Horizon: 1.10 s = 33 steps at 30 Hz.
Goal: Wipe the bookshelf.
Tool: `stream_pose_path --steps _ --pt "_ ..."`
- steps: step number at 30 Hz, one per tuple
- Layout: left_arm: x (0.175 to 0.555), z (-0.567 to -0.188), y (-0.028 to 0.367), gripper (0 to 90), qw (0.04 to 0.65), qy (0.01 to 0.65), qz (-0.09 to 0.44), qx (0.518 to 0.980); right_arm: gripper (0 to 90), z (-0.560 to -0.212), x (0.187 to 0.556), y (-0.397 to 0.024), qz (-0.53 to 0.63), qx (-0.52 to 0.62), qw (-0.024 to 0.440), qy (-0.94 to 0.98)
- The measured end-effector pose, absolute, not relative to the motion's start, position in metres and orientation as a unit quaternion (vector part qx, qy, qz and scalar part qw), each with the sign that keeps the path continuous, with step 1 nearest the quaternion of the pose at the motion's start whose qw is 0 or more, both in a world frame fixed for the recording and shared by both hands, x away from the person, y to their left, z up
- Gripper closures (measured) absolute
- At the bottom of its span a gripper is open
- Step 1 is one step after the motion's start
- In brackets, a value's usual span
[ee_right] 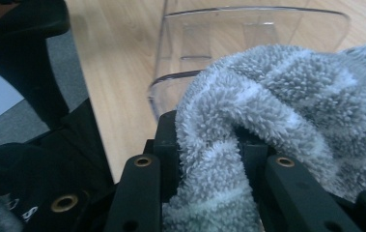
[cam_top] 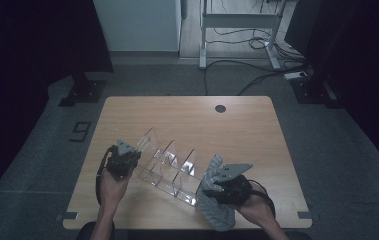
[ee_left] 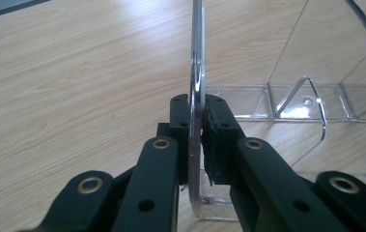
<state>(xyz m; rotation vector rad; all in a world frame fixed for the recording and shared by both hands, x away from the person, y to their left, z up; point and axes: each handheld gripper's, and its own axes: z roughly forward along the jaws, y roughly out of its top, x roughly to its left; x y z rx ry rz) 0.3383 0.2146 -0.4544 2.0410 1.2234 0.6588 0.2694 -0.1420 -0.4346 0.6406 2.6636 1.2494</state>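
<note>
Right gripper view: right gripper (ee_right: 209, 159) pinches a grey towel (ee_right: 287, 101) that hides the clear rack's (ee_right: 248, 29) near end; left gripper (ee_left: 197, 125) clamps a rack divider (ee_left: 198, 72).

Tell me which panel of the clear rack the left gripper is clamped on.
The end panel at the rack's left end. The left gripper pinches its edge; the other panels stand free, further toward the towel.

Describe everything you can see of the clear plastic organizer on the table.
The clear plastic organizer looks like transparent acrylic: a row of compartments split by upright dividers with rounded tops, on a flat base. It lies diagonally on the wooden table. The left gripper is clamped on its end panel, and the right gripper presses a grey towel against its other end.
</note>
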Motion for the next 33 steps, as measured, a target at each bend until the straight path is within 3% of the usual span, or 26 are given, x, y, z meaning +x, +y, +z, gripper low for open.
stream_pose_path --steps 14,33 --pt "0.338 -0.454 0.217 83.9 0.333 0.469 0.245 0.781 69.0 -0.441 0.266 -0.135 0.401 0.205 0.049 0.891" --pt "0.339 -0.454 0.222 84.6 0.344 0.462 0.232 0.784 68.8 -0.479 0.28 -0.129 0.344 0.236 0.027 0.908"
